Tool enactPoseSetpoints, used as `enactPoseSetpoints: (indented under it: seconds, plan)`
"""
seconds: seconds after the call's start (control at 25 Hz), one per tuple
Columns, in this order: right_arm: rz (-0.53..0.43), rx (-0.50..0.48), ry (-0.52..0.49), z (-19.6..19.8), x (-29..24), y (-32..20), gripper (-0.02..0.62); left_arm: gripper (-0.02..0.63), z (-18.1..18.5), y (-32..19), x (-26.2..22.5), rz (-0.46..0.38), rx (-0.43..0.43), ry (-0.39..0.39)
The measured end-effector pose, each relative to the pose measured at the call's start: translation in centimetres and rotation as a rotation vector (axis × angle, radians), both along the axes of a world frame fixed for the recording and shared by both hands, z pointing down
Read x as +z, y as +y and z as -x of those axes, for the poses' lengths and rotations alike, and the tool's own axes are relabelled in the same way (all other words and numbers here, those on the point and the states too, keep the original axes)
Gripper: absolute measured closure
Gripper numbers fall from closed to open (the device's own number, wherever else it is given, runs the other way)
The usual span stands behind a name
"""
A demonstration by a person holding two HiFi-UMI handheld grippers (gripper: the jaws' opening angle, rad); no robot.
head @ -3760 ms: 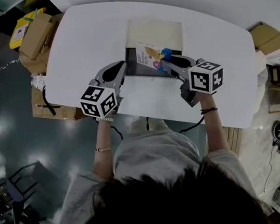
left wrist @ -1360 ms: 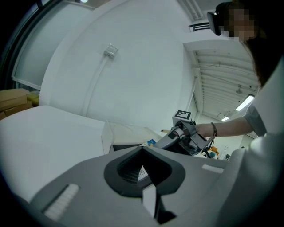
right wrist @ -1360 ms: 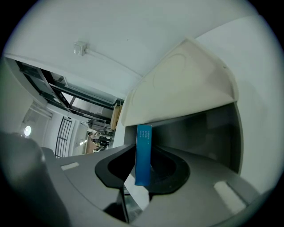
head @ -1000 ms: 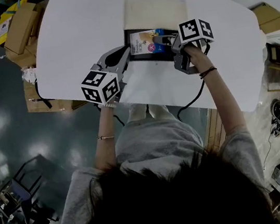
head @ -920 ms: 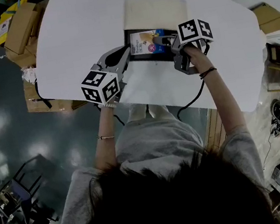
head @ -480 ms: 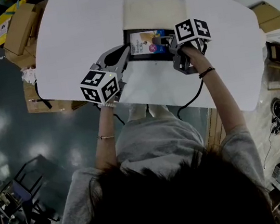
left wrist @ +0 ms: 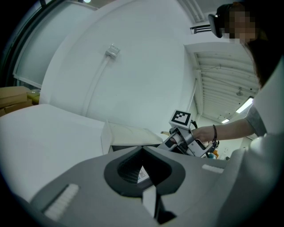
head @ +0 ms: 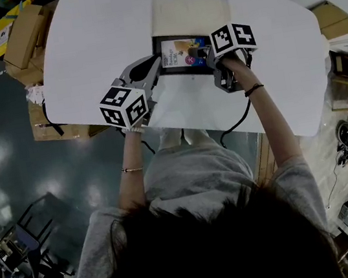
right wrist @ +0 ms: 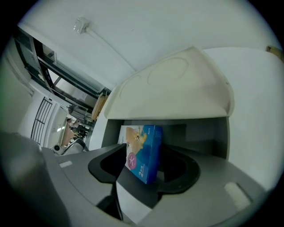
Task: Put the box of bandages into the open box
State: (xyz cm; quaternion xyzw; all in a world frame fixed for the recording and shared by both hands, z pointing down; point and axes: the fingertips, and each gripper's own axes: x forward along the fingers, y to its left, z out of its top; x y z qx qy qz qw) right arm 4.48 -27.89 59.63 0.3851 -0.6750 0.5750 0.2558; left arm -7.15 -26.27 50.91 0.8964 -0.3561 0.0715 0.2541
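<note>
From here the box of bandages (right wrist: 143,150) looks as good as delivered. It sits inside the dark well of the open box (head: 170,71), toward the right side, under the lid (head: 190,11), which is folded back on the far side. In the right gripper view the carton stands tilted on one end, blue side toward me.

My right gripper (right wrist: 151,165) has just been spreading its jaws. The carton stands between them, but I see a gap on its right face, so I read that grip as released. My left gripper (left wrist: 144,170) is clenched on a thin white panel with print on it. I take that to be the near-left edge of the open box, pinned to keep it from sliding on the white table (head: 100,42).

I'd judge the carton to be light, thin printed card. That makes it stiff enough to hold its shape but easy to dent if I squeeze hard, and its glossy faces are probably a bit slick. If I have to retake it, I'd pinch across the two broad faces near the middle with modest force, avoiding the corners. Leaning as it is, a nudge on my way out could tip it flat, which would do no harm
</note>
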Motion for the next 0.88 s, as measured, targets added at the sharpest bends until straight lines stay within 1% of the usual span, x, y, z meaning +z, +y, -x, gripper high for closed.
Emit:
enactPoseSetpoints:
  seconds: [0.32,0.68,0.88]
  plan:
    - [-0.010,-0.040,0.080,0.36,0.62,0.04,0.316,0.612,0.11,0.14,0.15,0.002,-0.001,0.001]
    - [-0.019,-0.049,0.136,0.41,0.88,0.03,0.290,0.612,-0.06,0.39,0.29,0.004,0.000,-0.001]
    - [-0.037,-0.063,0.164,0.48,0.88,-0.10,0.287,0.612,-0.13,0.34,0.28,0.003,0.000,0.001]
